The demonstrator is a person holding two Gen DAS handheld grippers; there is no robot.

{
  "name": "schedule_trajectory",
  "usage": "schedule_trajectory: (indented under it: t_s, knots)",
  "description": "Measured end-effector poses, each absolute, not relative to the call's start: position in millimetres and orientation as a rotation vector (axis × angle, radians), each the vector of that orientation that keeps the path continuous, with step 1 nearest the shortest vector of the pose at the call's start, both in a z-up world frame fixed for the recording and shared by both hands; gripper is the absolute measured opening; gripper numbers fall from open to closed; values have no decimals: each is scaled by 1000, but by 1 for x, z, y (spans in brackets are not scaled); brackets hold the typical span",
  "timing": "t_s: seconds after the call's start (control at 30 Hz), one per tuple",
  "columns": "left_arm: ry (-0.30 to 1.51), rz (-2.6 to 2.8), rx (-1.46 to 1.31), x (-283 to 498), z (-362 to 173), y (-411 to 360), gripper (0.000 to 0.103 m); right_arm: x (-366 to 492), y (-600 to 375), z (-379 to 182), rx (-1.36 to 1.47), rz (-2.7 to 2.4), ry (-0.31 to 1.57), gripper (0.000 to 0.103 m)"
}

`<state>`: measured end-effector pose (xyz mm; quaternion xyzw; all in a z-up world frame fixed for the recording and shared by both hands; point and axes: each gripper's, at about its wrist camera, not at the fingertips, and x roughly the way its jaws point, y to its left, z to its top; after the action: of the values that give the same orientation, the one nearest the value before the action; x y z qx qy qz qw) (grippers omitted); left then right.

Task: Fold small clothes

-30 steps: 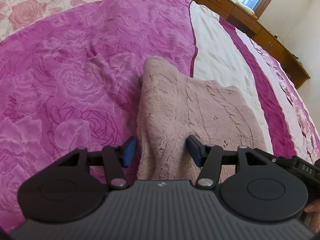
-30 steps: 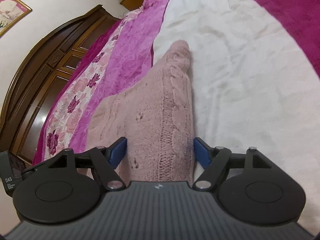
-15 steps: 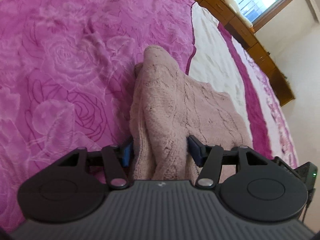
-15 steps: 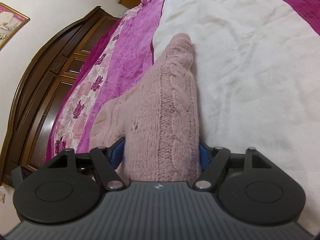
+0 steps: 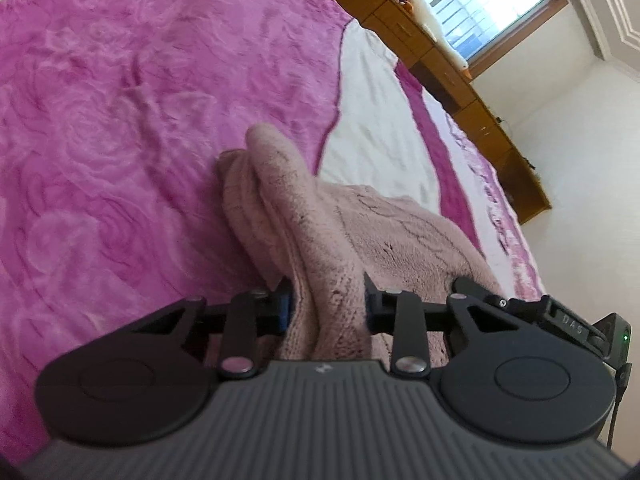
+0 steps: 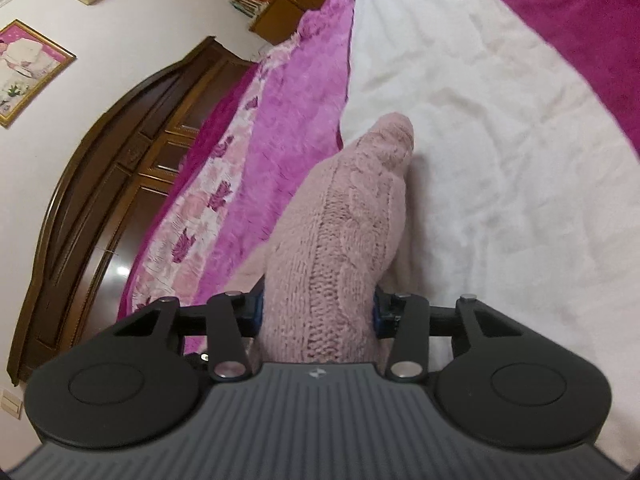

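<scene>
Pink knit garment (image 5: 320, 248) bunched between both just-narrowed tools — left (image 5: 326, 304), right (image 6: 318, 312) — each angled downward, pinching it.

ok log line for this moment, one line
stage: grasp for fold | left gripper: just closed on pink knit garment | right gripper: just closed on it | bedspread: garment partly lifted

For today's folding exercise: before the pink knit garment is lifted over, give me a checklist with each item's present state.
1. Left gripper pinching the pink cable-knit garment, jaws just closed: ok.
2. Right gripper clamped on its bunched edge, jaws just closed: ok.
3. Far end on the magenta-and-white plush bedspread: ok.
4. Bedspread fabric caught in either grip: cannot tell.
5. Both grips at matching corners: cannot tell.
</scene>
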<state>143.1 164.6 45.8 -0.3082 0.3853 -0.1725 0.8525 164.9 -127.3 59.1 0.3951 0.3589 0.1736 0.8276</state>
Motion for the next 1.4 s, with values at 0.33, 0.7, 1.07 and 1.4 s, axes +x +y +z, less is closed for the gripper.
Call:
schedule_trajectory:
  t_s: [0.33, 0.7, 1.07, 1.4]
  knots:
    - [816, -471, -653, 113, 64, 121, 33, 103, -170, 103, 816, 336, 717, 50]
    - [862, -538, -607, 75, 71, 81, 33, 35, -212, 104, 843, 305, 704, 50]
    - [899, -538, -545, 48, 65, 68, 33, -16, -237, 68, 943, 264, 728, 50]
    - [933, -533, -535, 40, 49, 69, 33, -30, -242, 34, 965, 213, 773, 50]
